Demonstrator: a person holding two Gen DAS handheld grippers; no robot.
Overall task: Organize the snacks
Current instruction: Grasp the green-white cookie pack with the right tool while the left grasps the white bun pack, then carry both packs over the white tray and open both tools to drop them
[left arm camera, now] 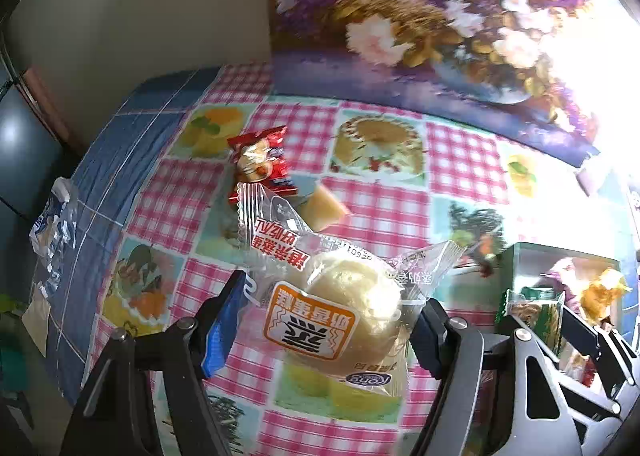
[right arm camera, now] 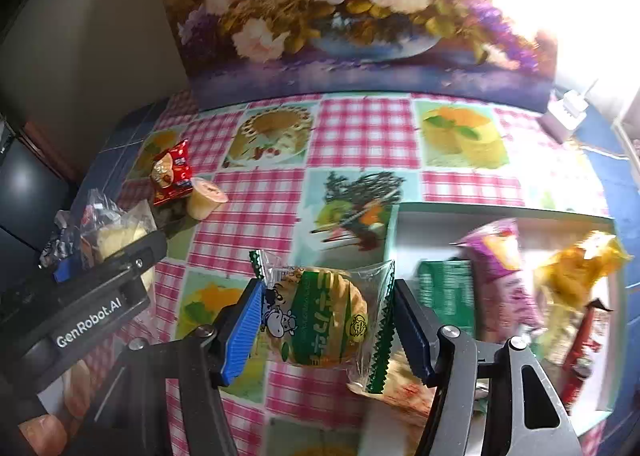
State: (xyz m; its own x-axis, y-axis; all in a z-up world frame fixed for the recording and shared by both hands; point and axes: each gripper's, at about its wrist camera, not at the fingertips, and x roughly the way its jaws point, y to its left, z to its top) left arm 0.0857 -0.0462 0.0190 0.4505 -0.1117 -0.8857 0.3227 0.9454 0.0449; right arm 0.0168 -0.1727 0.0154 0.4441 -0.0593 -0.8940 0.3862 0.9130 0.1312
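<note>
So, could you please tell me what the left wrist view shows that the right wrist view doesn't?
Only the left wrist view shows the left gripper gripping a clear-wrapped bun. Only the right wrist view shows the right gripper gripping a green-labelled cookie pack, plus a white charger. Both show the red snack packet, the checked tablecloth and the box of snacks.

The left gripper points steeply down, and its two fingers press on the sides of a bread pack. The right gripper points steeply down too and squeezes a biscuit pack between its blue pads.
</note>
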